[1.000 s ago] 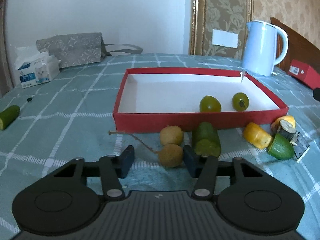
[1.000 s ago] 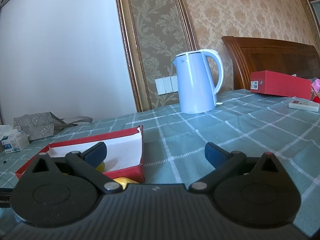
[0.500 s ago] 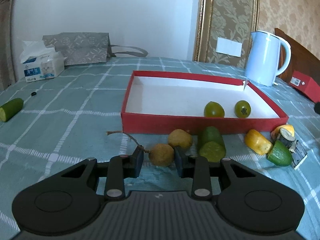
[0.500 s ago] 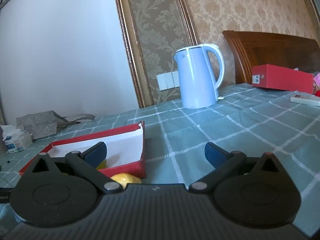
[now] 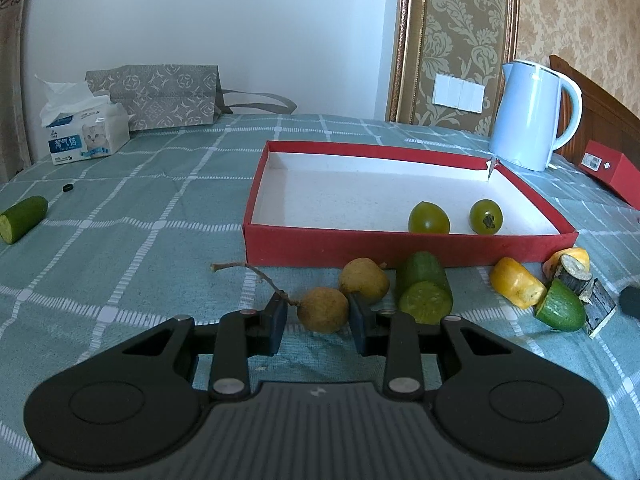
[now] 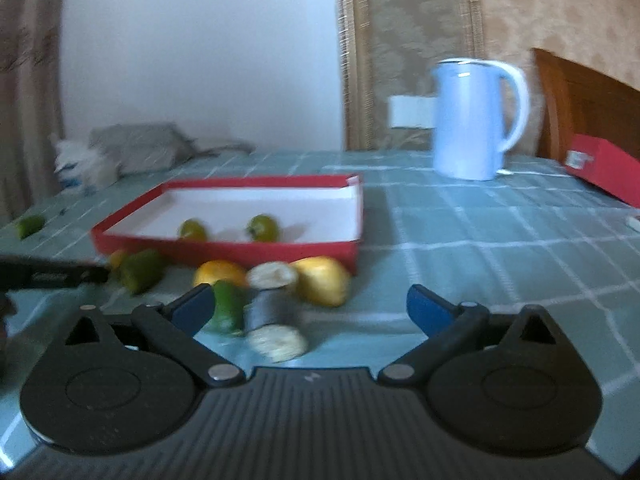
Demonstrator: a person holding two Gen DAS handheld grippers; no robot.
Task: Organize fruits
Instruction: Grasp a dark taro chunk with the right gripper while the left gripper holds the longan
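Observation:
My left gripper (image 5: 318,320) is shut on a small brown fruit (image 5: 323,309) on the tablecloth, a pad on each side. A thin stem joins this fruit to a second brown fruit (image 5: 364,279) just behind it. Beyond them is the red box (image 5: 360,246), which holds two green tomatoes (image 5: 429,218). My right gripper (image 6: 312,307) stands wide with its jaws closing. A grey bark-skinned piece (image 6: 270,312) and a green piece (image 6: 228,312) lie between its fingers, untouched. That view is blurred.
A cucumber chunk (image 5: 425,292), a yellow piece (image 5: 516,287) and a green wedge (image 5: 560,310) lie along the box front. Another cucumber end (image 5: 22,219) is at far left. Behind are a blue kettle (image 5: 528,116), a tissue pack (image 5: 86,136) and a grey bag (image 5: 160,94).
The left jaws closed from apart onto the brown fruit. The right gripper swung left and tipped down, bringing the box and the fruit pieces into its view.

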